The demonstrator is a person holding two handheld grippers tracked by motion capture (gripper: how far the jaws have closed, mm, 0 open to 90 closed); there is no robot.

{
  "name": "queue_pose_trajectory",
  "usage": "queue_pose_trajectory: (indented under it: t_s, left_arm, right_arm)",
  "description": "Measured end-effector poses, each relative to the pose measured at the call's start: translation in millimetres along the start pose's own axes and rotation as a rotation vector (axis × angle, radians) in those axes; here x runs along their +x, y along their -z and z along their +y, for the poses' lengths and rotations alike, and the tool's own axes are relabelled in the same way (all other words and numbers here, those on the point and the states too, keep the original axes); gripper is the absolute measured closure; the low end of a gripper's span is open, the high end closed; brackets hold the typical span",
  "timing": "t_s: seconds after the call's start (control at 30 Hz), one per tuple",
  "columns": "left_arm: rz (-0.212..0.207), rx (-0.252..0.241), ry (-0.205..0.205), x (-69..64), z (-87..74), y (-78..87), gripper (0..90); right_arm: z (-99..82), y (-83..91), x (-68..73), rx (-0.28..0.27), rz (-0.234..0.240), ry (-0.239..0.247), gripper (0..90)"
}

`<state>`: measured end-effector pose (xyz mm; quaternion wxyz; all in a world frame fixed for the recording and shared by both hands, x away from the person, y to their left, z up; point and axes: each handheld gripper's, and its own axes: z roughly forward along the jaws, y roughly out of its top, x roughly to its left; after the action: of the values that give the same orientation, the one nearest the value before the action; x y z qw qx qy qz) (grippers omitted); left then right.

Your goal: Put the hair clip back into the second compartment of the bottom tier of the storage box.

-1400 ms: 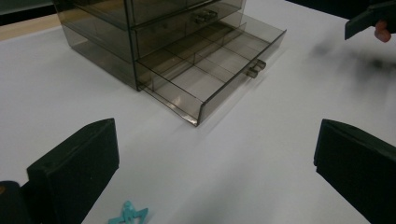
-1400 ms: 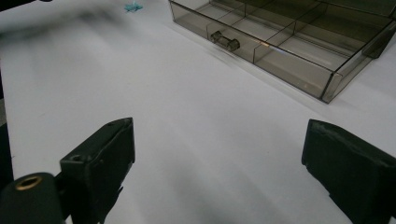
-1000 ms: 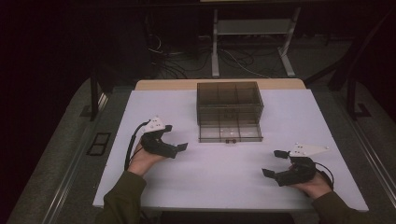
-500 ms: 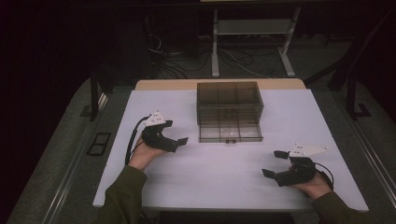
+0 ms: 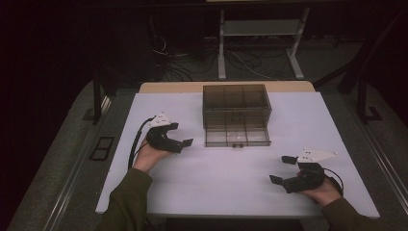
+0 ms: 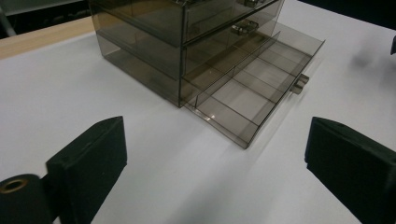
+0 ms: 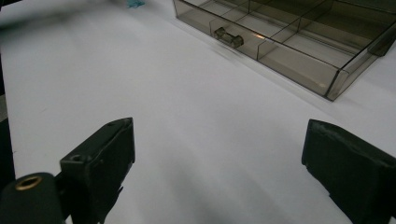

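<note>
A smoked see-through drawer cabinet stands at the far middle of the white table. Its bottom drawer is pulled out, and its compartments look empty. My left gripper hovers just left of the drawer, open; its jaws have just been closing a little, with nothing between them. In the left gripper view the drawer and its handle lie ahead of the gripper. My right gripper rests open near the front right, apart from the cabinet. In the right gripper view the drawer and its handle lie beyond the open gripper.
The white table top has a wooden strip along its far edge. A metal stand and floor cables sit behind the table in the dark. A small blue scrap lies far off.
The left hand has drifted slightly away from the person, toward the cabinet's left side. The right hand and the drawer have kept still.
</note>
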<state>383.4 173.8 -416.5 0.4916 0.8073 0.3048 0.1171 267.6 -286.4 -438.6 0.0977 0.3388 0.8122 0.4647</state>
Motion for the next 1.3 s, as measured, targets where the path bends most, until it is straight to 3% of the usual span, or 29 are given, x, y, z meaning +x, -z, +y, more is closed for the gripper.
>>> queue_pose_trajectory:
  t_s: [0.5, 0.7, 0.8, 1.3]
  left_arm:
    - [0.006, 0.006, 0.03, 7.8, -8.1, 7.9, 24.3]
    - [0.015, 0.005, 0.019, 8.8, -11.0, 10.1, 31.4]
    - [0.032, 0.014, 0.02, 9.2, -12.8, 11.5, 33.6]
    - [0.018, 0.069, 0.022, 12.4, -23.8, 15.1, 45.8]
  right_arm:
    - [-0.1, 0.1, 0.1, 0.0, 0.004, 0.002, 9.0]
    - [-0.3, 0.9, 0.1, -0.001, 0.004, 0.001, 8.9]
    - [-0.2, 0.6, 0.1, 0.0, 0.004, 0.001, 8.9]
    - [-0.4, 0.5, 0.1, 0.003, 0.002, 0.003, 8.9]
